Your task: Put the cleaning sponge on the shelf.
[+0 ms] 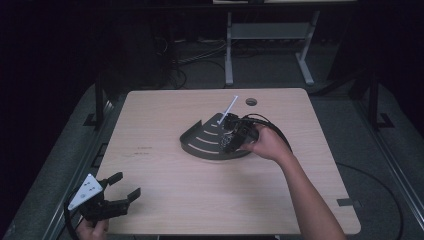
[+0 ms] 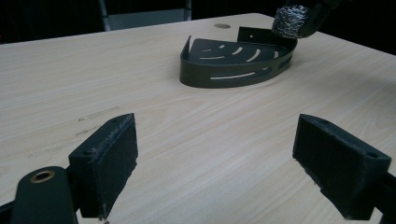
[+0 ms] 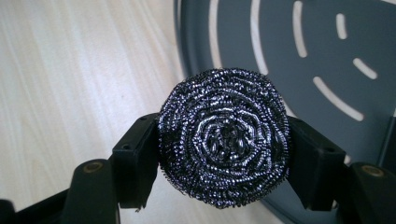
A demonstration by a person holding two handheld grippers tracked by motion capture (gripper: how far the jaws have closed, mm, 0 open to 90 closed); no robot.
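High view overhead facing forward, claw views low and close, sharing slotted tray [image 1: 202, 142].

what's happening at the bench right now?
A person works two handheld tongs at a light wooden table. The right tongs are shut on a round steel-wool scouring pad, held above the rim of a dark metal quarter-round corner shelf with curved slots that sits mid-table. A thin white stick lies just beyond the shelf. The left tongs are open and holding nothing, near the table's front left corner.
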